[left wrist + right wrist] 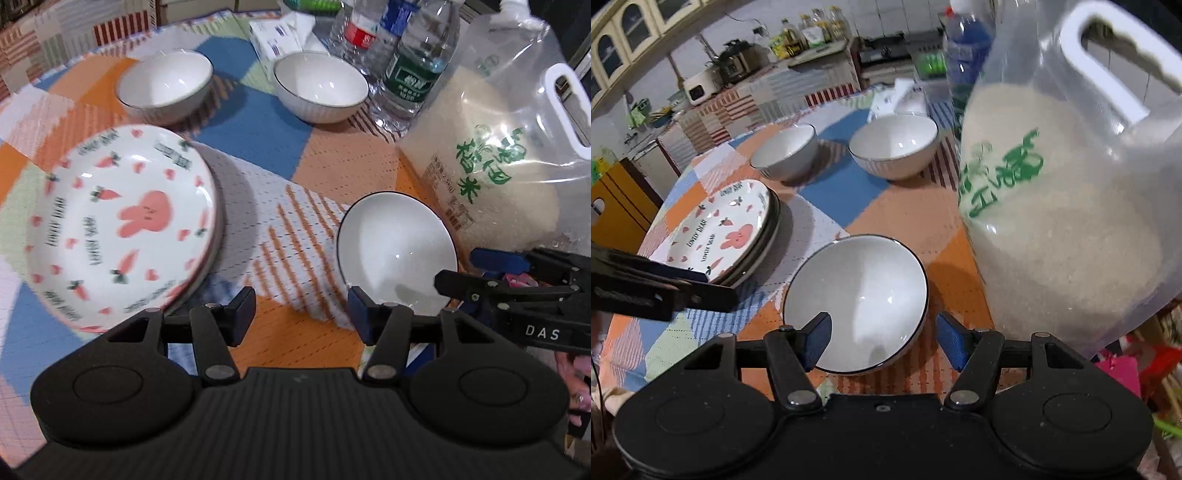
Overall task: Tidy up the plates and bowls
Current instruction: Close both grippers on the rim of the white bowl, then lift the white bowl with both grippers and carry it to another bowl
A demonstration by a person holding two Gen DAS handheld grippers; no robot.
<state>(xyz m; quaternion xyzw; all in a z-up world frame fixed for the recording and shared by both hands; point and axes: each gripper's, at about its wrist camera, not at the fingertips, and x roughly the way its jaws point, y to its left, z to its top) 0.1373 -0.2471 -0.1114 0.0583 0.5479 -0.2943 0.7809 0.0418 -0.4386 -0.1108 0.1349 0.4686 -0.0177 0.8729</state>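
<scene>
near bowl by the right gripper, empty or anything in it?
Empty. The near bowl shows a bare white inside with only light glare in both views. It sits upright on the tablecloth, with the open right gripper at its rim.

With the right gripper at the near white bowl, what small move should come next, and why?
Probably ease the right gripper forward and close on the rim of the near white bowl with the dark rim. Its jaws stand open, one finger over the bowl's inside, the other outside, nothing held. Two more white ribbed bowls wait farther back for stacking. The left gripper is open and empty.
</scene>
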